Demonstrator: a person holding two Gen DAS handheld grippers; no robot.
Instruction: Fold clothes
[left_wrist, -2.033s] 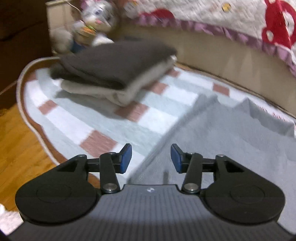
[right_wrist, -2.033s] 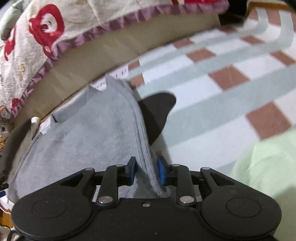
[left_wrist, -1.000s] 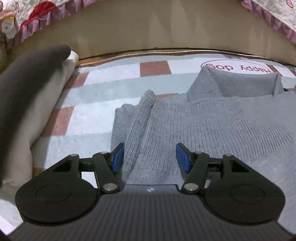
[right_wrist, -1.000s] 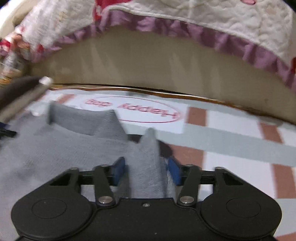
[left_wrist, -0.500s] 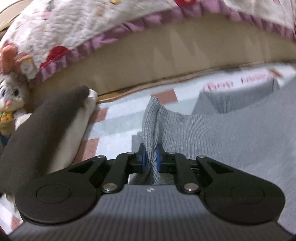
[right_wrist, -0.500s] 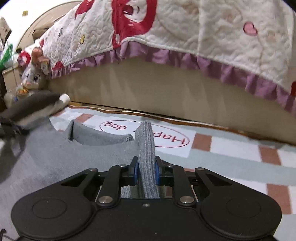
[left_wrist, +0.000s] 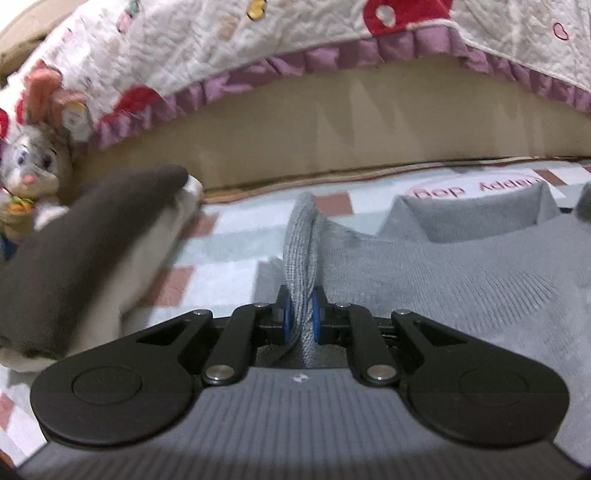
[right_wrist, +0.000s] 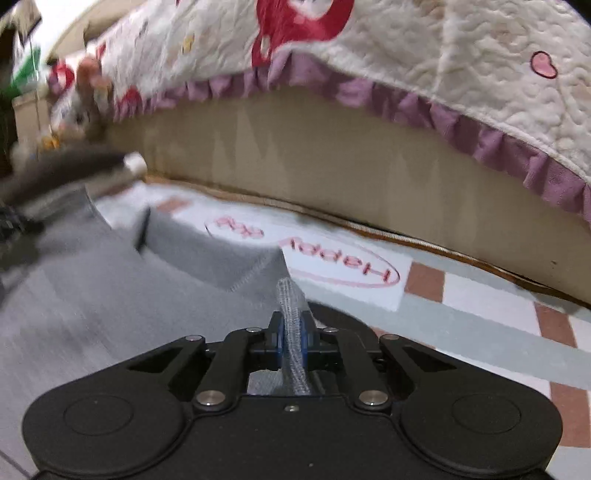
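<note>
- Pinching a ridge of the grey knit sweater (left_wrist: 424, 266), the left gripper (left_wrist: 299, 317) has its jaws nearly closed, blue pads pressed on either side of the bunched fabric.
- Fold stands upright between the left pads and rises above them toward the collar side.
- Right gripper (right_wrist: 291, 339) likewise clamped: jaws almost together on a narrow ribbed edge of the same sweater (right_wrist: 110, 295), fabric sticking up above the pads.
- Sweater lies spread on the striped rug (right_wrist: 480, 332), collar (left_wrist: 476, 218) facing the bed side; body spreads to the right of the left gripper and to the left of the right gripper.
- Rug has grey, white and red-brown blocks; a white patch with a pink oval logo (right_wrist: 332, 258) sits just beyond the collar, text upside down.
- Folded pile (left_wrist: 92, 240), dark grey item on top of a cream one, sits on the rug to the left of the sweater, near but apart from it in the left wrist view.
- Same pile shows blurred at the left edge of the right wrist view.
- Plush rabbit (left_wrist: 33, 166) behind the pile, against the bed base.
- Quilted bedspread (right_wrist: 443, 55), cream with red patches and a purple ruffle, hangs over the tan bed base (left_wrist: 332, 129) across the top of both views.
- Right wrist view is motion-blurred on its left half; details there cannot be told.
</note>
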